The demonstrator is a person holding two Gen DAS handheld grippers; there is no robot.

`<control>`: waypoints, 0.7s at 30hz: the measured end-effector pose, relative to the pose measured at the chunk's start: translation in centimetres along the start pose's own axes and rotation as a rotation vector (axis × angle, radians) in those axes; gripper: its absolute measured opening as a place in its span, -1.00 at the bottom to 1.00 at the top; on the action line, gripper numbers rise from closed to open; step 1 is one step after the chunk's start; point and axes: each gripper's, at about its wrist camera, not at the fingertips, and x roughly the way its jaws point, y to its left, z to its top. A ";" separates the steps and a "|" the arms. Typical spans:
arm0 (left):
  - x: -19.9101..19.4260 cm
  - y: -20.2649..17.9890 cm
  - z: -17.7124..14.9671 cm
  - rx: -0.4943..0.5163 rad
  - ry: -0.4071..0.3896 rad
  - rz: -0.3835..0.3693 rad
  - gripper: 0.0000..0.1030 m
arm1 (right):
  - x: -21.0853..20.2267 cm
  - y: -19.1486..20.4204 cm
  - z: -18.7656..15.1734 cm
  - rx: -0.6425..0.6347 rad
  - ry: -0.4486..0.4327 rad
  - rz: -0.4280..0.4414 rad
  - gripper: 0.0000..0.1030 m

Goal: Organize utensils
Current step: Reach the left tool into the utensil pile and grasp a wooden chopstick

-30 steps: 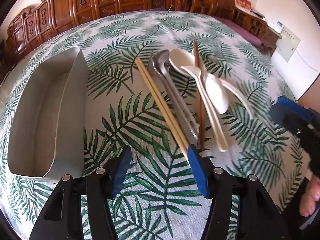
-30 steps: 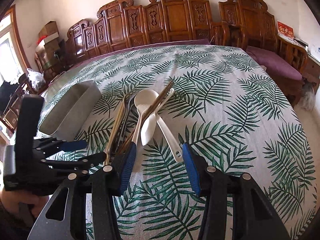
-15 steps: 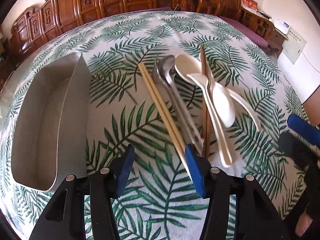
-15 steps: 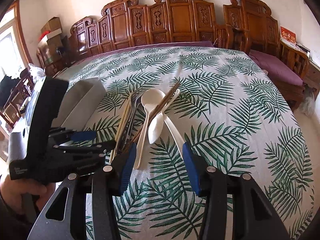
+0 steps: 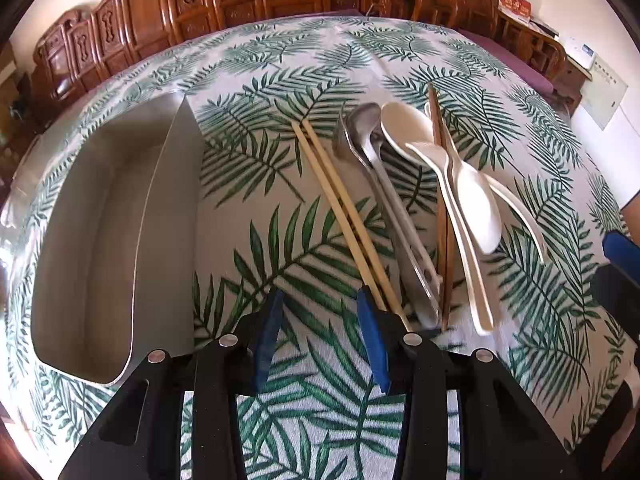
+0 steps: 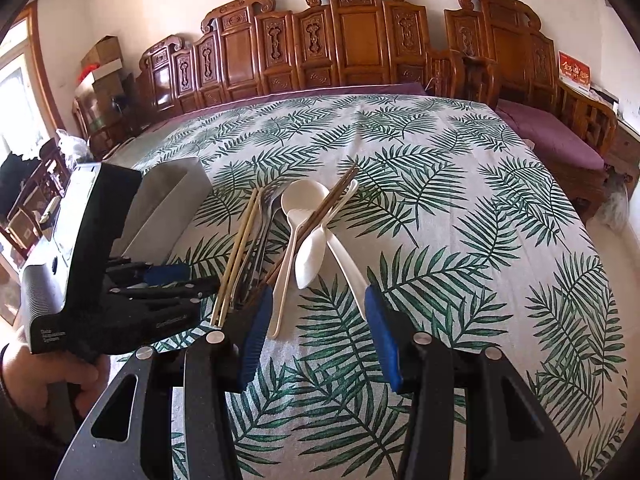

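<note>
A pile of utensils lies on the palm-print tablecloth: a pair of light bamboo chopsticks [image 5: 340,204], metal spoons [image 5: 384,184], dark wooden chopsticks [image 5: 442,216] and several white plastic spoons [image 5: 468,188]. A long metal tray [image 5: 100,240] lies to their left, with nothing in it. My left gripper [image 5: 320,320] is open, its right finger touching the near ends of the bamboo chopsticks. My right gripper [image 6: 316,312] is open, its fingers around the near ends of the white spoons [image 6: 310,256]. The left gripper [image 6: 168,280] shows at the left of the right wrist view.
Carved wooden benches [image 6: 352,40] with purple cushions line the far side and right of the table. The table edge drops off at the right [image 6: 592,240]. Boxes and clutter [image 6: 96,68] stand at the far left.
My left gripper has moved forward and its jaws have narrowed, reaching the bamboo chopstick ends. My right gripper has moved slightly forward toward the white spoons.
</note>
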 end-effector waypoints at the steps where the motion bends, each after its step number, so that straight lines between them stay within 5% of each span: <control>1: 0.0 -0.1 0.2 0.001 0.007 -0.003 -0.28 | 0.0 0.0 0.0 0.000 0.000 -0.001 -0.02; 8: -0.8 0.2 0.6 -0.042 -0.012 -0.071 -0.27 | -0.4 -0.1 0.2 0.008 -0.010 -0.005 -0.02; 21: 1.3 -0.8 2.9 0.007 0.053 0.012 -0.18 | -0.3 -0.5 0.3 0.024 -0.007 0.002 -0.02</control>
